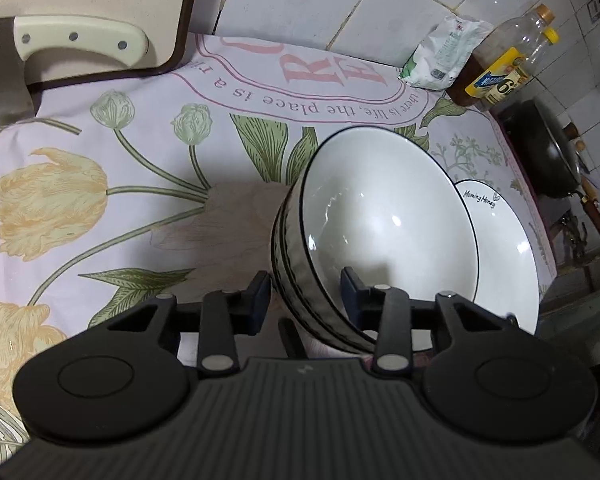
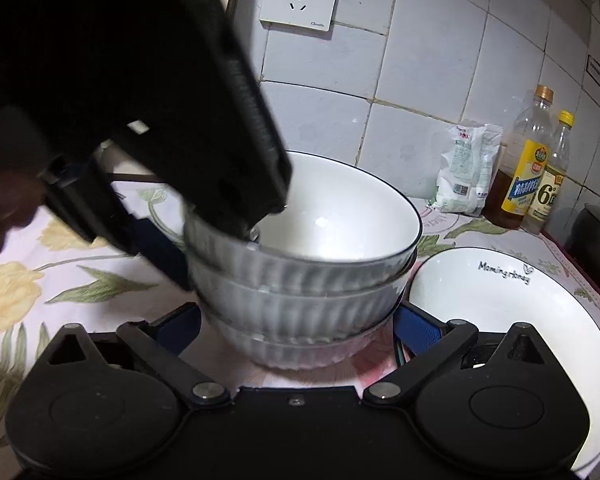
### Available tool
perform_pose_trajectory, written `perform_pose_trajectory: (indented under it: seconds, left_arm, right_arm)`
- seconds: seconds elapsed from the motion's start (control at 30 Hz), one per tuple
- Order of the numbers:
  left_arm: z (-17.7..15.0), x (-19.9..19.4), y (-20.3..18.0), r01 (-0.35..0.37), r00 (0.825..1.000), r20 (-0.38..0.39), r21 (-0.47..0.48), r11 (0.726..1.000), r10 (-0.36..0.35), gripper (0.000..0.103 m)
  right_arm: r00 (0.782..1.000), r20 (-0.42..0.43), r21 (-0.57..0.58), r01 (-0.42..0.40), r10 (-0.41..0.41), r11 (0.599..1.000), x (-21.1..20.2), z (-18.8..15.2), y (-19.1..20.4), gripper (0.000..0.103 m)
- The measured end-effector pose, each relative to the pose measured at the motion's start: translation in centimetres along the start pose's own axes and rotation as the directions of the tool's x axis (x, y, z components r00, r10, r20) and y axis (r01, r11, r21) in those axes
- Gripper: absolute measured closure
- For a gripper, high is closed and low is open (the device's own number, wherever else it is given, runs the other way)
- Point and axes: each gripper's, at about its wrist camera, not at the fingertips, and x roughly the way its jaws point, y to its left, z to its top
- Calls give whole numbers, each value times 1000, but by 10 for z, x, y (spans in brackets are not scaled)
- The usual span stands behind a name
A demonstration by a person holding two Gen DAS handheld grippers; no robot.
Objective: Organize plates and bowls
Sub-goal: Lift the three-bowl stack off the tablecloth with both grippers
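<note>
A stack of three white ribbed bowls (image 2: 300, 280) with dark rims stands on the floral cloth, seen tilted in the left wrist view (image 1: 380, 220). My left gripper (image 1: 304, 288) straddles the stack's near rim, one finger outside and one inside the top bowl; in the right wrist view it (image 2: 204, 216) reaches down onto the rim from the left. My right gripper (image 2: 296, 328) is open, its blue pads either side of the lowest bowl. A white plate (image 2: 520, 304) lettered "Morning Honey" lies right of the stack, also in the left wrist view (image 1: 504, 248).
A cutting board (image 1: 100, 0) and a cleaver (image 1: 4, 72) lie at the back left. A white packet (image 2: 468, 168) and two oil bottles (image 2: 528, 168) stand by the tiled wall. A dark wok (image 1: 548, 148) sits beyond the counter's right edge.
</note>
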Motion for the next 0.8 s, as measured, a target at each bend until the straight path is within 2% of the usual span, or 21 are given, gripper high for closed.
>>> perform_pose_trajectory:
  seconds: [0.27,0.33,0.43,0.57,0.63,0.8]
  left_arm:
    - [-2,1,1,-4,1000,13,-31,1000,5,66]
    - [3,1,7,2,1000,11,-61,998,-2,66]
    - [13,0,13,-40,998,45,-44,998,42,65]
    - [19,7,21,17,1000,24,-65,998,-15,65]
    - [17,10,21,51,998,27,-73,996,-49,69]
    - [9,8,12,32,998,49,-17,999,-31,71]
  right_arm:
    - [999,12,-49,-31,32,998,2,-1,-4,0]
    - [999,-1,-69,-47,47,996,2,2,-6,0]
    - [995,-54,-113,-85,79,990,5,10,-10,0]
    - [994,-56,-108,-100,94,989,10,14,-16,0]
    - [995,-45,-108,-94,90,990,10,12,-14,0]
    - [997,-25,-131,-70,67,989,10,7,-10,0]
